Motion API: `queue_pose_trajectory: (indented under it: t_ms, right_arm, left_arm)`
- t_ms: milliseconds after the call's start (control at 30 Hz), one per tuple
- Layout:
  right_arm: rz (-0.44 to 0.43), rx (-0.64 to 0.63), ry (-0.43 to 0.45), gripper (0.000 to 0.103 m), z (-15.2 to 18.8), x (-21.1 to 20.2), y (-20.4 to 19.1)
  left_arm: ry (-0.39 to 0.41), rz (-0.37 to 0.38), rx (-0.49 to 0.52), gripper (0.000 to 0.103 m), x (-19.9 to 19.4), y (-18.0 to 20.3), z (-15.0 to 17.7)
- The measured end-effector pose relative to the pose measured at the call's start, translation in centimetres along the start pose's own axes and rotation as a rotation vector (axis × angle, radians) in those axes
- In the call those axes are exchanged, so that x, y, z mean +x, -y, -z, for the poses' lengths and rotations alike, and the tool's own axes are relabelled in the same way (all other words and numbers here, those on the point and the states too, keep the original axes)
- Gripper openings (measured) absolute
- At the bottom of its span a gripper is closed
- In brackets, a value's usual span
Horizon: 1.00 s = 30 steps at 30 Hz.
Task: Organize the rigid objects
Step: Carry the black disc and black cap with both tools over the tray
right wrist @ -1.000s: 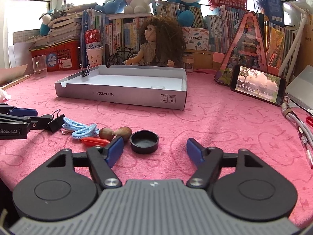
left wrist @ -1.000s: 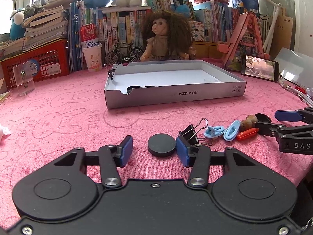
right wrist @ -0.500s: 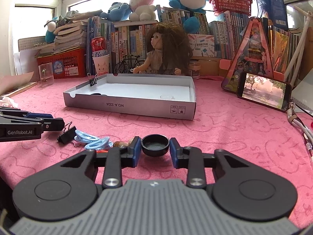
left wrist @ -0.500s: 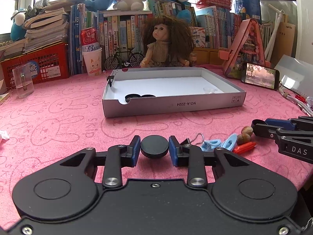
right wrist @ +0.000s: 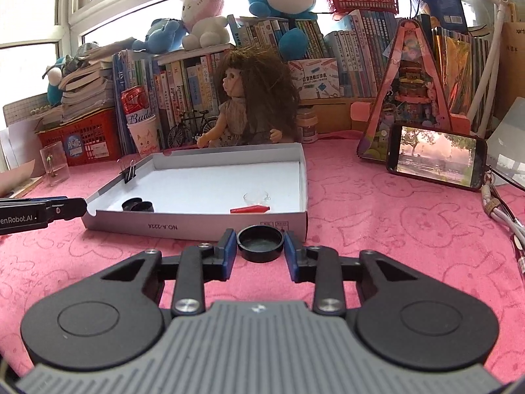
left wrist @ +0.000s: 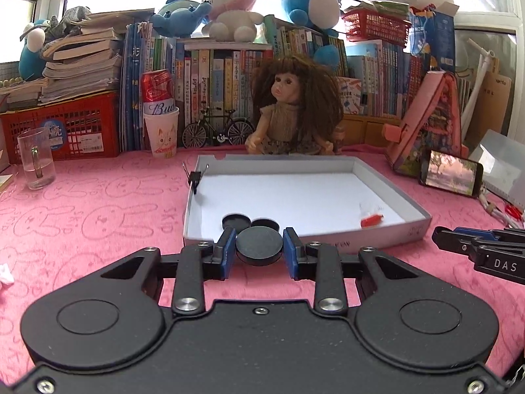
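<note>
My left gripper is shut on a flat black round cap, held above the pink cloth just in front of the grey tray's near wall. My right gripper is shut on a second black cap, hollow side up, held before the same tray near its right corner. Inside the tray lie two black caps near the front left, a small red piece and a clear little dish. A black binder clip is clamped on the tray's left wall.
A doll sits behind the tray, with books, plush toys and a red basket along the back. A glass stands at the left, a phone at the right, with cables beside it.
Both grippers closed on their black caps, lifted them off the cloth and carried them toward the tray. The loose clips and nuts on the cloth have dropped out of both views.
</note>
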State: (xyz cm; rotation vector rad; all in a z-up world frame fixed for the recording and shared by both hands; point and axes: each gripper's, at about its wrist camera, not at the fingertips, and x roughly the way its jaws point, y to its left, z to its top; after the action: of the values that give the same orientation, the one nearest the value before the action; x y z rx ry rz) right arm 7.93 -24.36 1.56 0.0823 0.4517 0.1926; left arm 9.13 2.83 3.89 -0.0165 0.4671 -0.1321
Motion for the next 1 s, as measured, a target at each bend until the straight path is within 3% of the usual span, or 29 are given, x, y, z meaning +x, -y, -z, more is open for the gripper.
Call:
queue_pose_trajectory:
  t_ms: [467,633,1000]
  right_arm:
    - [-0.068,0.157,-0.086,0.037,-6.1,7.6,2.7]
    - [-0.091,0.199,-0.152,0.037,-7.1,11.2,2.9]
    - [-0.037,0.155,-0.248,0.037,-7.7,16.4,1.7]
  left_arm:
    - [-0.060,-0.002,-0.057,0.029,8.9,-1.6,-6.0]
    - [-0.128,-0.012,-0.084,0.029,12.6,-1.8,-6.4]
    - [-0.197,-0.057,-0.044,0.029,16.8,-1.5,-6.0]
